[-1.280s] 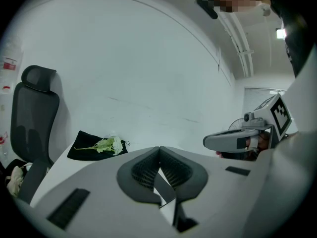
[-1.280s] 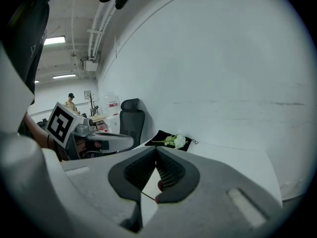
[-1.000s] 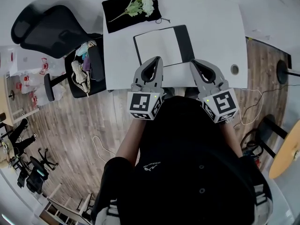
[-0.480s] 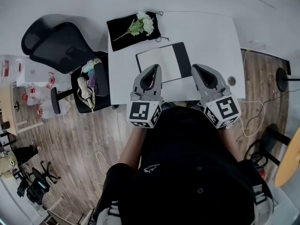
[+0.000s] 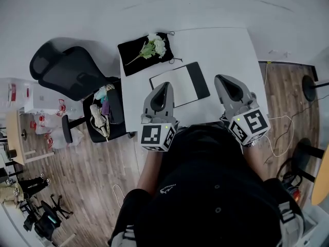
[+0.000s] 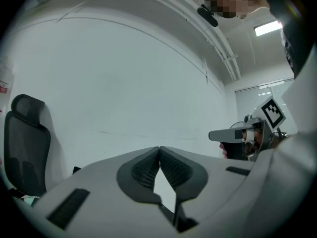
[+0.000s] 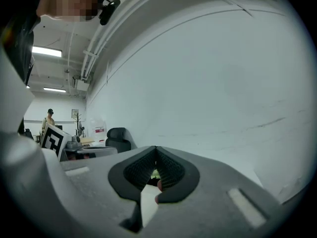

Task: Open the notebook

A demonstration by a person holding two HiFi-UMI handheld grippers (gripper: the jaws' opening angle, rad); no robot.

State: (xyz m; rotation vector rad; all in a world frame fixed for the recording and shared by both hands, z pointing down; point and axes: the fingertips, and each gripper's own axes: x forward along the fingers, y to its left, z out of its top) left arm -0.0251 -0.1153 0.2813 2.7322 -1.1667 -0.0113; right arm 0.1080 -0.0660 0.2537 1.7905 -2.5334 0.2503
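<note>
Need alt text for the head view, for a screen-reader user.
Seen from above, a person in a black top holds the left gripper and the right gripper, both shut and empty, over the near edge of a white table. Ahead lies a notebook showing a white page beside a black cover, with white flowers on a black cloth beyond.

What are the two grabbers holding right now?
Nothing. The left gripper and the right gripper each have their jaws shut with nothing between them. The notebook lies open on the table, apart from both.
</note>
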